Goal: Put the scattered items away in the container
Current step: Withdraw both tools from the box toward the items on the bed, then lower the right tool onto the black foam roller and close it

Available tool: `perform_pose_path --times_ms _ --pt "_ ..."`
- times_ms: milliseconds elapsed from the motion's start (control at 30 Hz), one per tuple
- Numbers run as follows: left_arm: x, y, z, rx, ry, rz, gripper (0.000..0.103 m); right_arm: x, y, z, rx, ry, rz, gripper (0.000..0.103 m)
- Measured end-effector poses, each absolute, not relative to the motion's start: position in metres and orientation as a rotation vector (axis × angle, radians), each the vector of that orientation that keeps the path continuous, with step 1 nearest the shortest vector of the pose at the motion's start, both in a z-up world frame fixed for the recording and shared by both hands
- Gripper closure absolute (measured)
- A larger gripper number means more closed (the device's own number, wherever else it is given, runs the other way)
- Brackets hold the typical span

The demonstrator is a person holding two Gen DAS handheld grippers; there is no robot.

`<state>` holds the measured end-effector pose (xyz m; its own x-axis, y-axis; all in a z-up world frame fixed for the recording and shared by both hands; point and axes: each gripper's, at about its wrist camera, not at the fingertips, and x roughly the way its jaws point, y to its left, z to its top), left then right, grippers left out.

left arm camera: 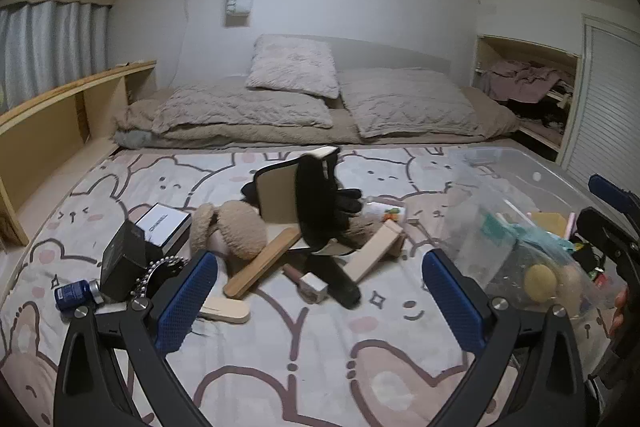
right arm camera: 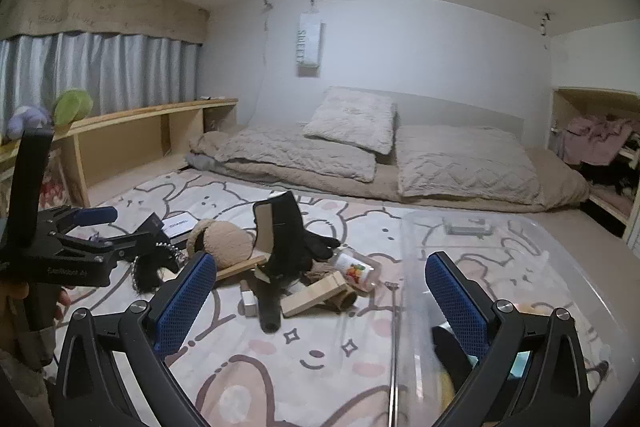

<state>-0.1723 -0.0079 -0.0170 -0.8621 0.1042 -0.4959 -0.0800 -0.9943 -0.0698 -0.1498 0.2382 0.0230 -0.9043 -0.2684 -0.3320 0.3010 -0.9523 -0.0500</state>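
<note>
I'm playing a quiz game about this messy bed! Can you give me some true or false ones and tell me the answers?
1. The left gripper is open and holds nothing. True.
2. The clear bin already has things inside. True.
3. The plush toy is in the bin. False: it lies on the bedspread among the clutter.
4. The blue bottle stands upright. False: it lies on its side.
5. The right gripper is shut on a wooden block. False: it is open and empty.
</note>
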Motion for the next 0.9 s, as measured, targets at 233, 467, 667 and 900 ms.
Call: perform_pose_path --times_ms 233,467,667,900 --pt "-0.187 -0.028 -0.04 -0.86 -0.114 2.966 0.0 -0.166 0.212 0.001 0.515 0.203 -2.753 0.0" --pt "-0.197 -0.033 -0.064 -0.948 -0.108 2.966 0.0 -0.185 0.196 -0.029 0.591 0.22 -2.723 0.0" --pt "-0.205 -0.049 -0.083 -1.024 -0.232 2.928 0.0 -0.2 0.181 -0.055 0.651 0.304 -2.693 0.0" --pt "-0.211 -0.071 -0.098 -1.089 -0.37 2.922 0.0 -0.22 0.161 -0.084 0.72 0.356 -2.625 0.0"
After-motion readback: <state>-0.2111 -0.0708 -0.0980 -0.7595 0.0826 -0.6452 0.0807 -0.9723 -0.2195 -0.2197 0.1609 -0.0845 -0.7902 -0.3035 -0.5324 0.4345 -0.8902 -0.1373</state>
